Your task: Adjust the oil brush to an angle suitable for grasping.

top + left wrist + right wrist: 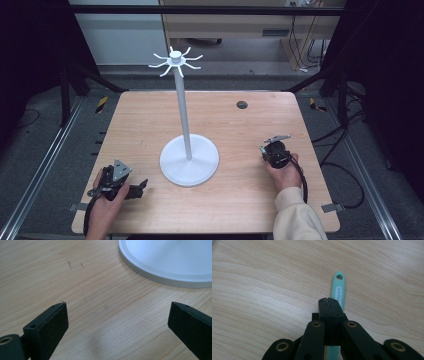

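A white stand (189, 161) with a round base, a tall pole and a ring of hooks (175, 61) on top rises mid-table. My left gripper (136, 189) lies at the front left, pointing at the base (172, 262); it is open (117, 320) with only bare wood between the jaws. At the right, a hand holds my right gripper (274, 151). Its jaws (328, 301) are shut, pressed together. A mint-green handle (338, 288) with a hole at its end lies flat on the wood and runs under them; it does not look pinched.
The wooden table (240, 200) has a small dark round cap (242, 104) at the back right. Dark frame posts and rails stand off both sides, with cables on the floor at the right.
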`<action>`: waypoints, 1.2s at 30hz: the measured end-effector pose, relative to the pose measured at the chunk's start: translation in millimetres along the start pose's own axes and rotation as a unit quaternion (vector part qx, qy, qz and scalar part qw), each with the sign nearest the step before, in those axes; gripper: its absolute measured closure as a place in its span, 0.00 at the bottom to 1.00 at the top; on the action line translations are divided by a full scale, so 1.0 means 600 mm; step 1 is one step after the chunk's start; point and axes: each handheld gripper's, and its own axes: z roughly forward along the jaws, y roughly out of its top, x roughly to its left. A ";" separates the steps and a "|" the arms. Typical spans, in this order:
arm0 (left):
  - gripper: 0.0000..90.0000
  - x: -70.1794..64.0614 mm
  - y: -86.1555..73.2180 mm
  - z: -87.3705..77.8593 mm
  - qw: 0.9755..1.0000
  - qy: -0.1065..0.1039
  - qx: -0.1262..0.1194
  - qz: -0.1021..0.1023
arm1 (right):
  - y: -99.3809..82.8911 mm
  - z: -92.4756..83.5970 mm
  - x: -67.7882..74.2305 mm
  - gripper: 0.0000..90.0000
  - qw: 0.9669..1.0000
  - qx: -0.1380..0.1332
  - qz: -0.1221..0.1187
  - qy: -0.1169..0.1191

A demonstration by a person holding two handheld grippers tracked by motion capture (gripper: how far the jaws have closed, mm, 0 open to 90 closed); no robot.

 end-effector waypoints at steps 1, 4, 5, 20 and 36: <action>0.03 0.000 0.000 0.000 1.000 0.000 0.000 0.000 | 0.000 -0.001 0.000 1.00 1.000 0.001 0.000 -0.002; 0.03 0.001 0.000 0.000 1.000 0.001 0.000 0.001 | 0.000 -0.003 -0.004 1.00 1.000 -0.001 0.006 -0.006; 0.03 0.001 0.000 0.000 1.000 0.001 0.000 0.000 | 0.000 -0.004 -0.005 1.00 1.000 -0.003 0.007 -0.010; 0.03 -0.003 0.002 0.002 1.000 0.005 0.010 0.012 | -0.001 -0.065 -0.007 0.98 1.000 0.004 -0.012 -0.011; 0.03 -0.001 -0.002 0.001 1.000 0.011 0.015 0.008 | 0.020 -0.089 -0.032 0.71 0.992 0.127 0.012 0.014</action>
